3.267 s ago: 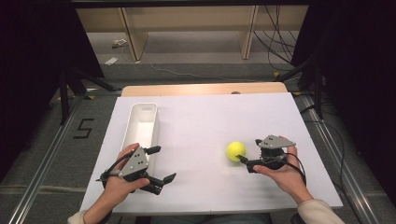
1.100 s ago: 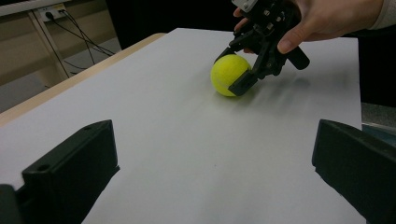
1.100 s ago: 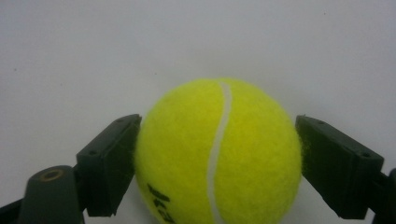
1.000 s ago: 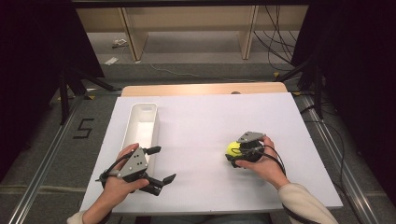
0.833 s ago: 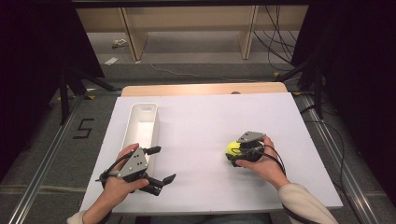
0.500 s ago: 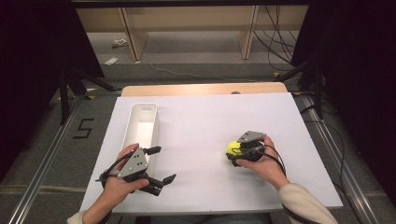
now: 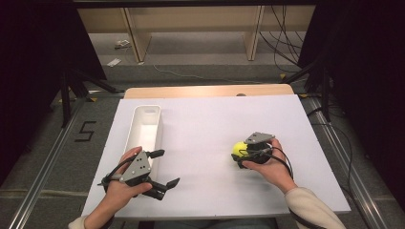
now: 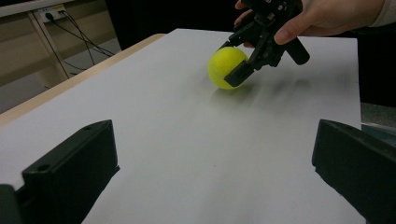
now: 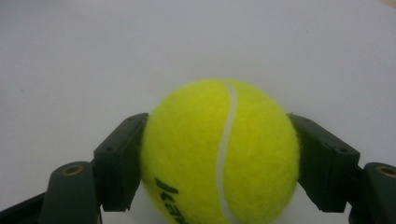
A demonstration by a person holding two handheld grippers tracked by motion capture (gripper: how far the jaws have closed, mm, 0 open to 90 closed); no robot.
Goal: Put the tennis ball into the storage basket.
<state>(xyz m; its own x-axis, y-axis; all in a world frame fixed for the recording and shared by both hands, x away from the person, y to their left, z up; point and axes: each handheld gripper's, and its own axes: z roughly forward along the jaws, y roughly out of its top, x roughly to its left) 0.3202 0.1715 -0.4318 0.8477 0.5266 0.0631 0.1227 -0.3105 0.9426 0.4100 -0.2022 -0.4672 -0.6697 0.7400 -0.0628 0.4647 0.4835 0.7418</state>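
Two jaws of the right gripper (image 7: pixel 242 155) had just closed and were clamped on the ball (image 7: pixel 239 149), on the table (image 7: pixel 205 129) right of centre. Ball looked light, fuzzy, springy; hold across its middle. Left gripper (image 7: pixel 162 168) gaped, empty, near the bin (image 7: pixel 135 125).

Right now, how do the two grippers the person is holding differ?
The right gripper is shut on the yellow tennis ball, pads against both its sides; the left gripper holds nothing, its jaws spread wide over bare table. The right gripper sits at the table's right, the left gripper beside the near end of the white bin. Both are black, hand-held, and carry a grey three-cornered plate.
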